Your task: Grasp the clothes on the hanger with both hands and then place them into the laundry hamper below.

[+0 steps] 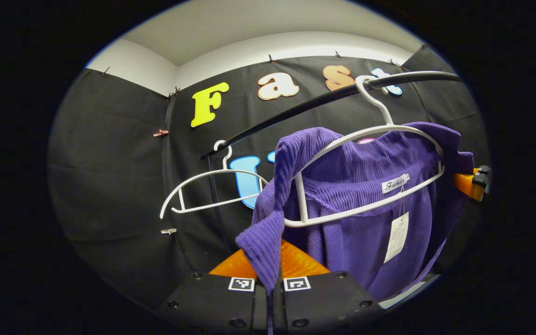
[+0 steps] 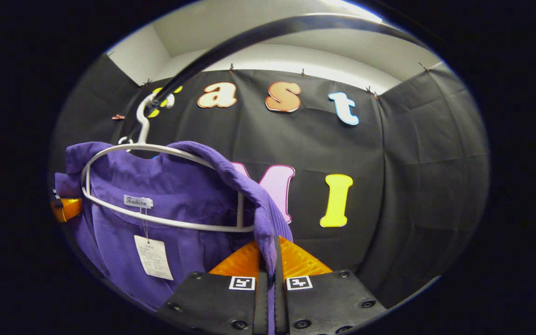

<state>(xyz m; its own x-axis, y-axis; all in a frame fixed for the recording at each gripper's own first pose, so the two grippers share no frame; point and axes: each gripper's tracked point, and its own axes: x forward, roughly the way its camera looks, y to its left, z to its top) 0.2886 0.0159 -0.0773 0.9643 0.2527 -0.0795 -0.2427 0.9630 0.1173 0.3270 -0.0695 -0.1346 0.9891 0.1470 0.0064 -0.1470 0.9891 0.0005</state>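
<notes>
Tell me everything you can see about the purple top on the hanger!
The purple top looks like soft ribbed knit, darker and smoother inside. It hangs open-necked on a white hanger hooked over a dark rail. A small neck label and a paper tag dangle inside. The shoulders drape over the hanger's ends. The left tongs pinch one shoulder's fabric, and the right tongs pinch the other, so both hold it while it hangs there.
</notes>
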